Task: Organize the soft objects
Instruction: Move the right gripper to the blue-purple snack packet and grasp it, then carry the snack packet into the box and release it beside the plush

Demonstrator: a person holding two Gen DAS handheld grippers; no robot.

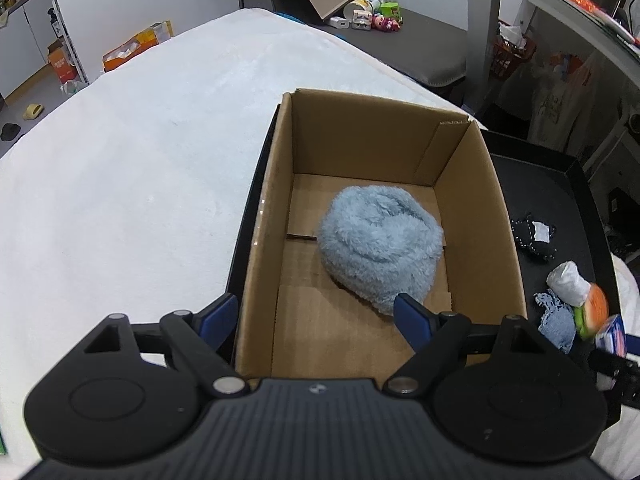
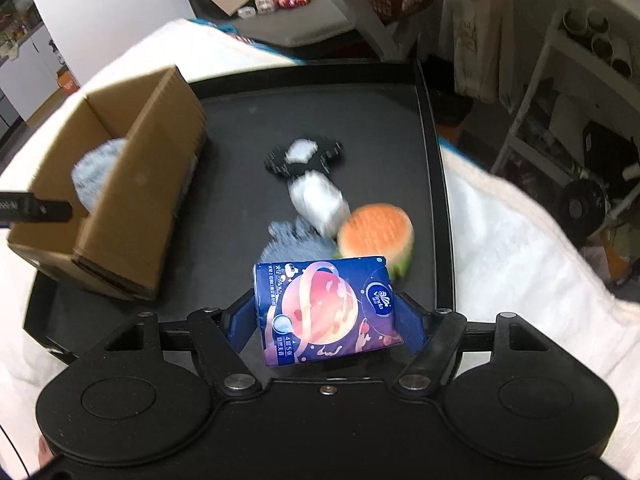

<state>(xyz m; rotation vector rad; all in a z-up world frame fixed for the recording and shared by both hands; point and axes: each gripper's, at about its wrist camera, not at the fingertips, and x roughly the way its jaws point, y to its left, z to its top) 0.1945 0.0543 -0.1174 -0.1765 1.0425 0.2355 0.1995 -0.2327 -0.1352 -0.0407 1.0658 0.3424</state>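
Note:
An open cardboard box [image 1: 500, 216] stands on a black tray [image 2: 320, 108]. A fluffy light-blue bundle [image 1: 380, 240] lies inside it. My left gripper [image 1: 316, 314] is open and empty above the box's near end. My right gripper [image 2: 326, 316] is shut on a blue tissue pack [image 2: 326, 310], held above the tray; the pack also shows in the left wrist view [image 1: 612, 332]. On the tray lie a burger plush [image 2: 374, 232], a white roll [image 2: 318, 200], a black-and-white cloth [image 2: 304, 154] and a blue-grey lace piece [image 2: 296, 242].
The tray rests on a white fluffy cover [image 1: 140, 152]. The box also shows in the right wrist view [image 2: 132, 200], left of the loose items. Shelves and clutter stand to the right [image 2: 580, 120], and boxes and toys lie on the floor behind [image 1: 368, 12].

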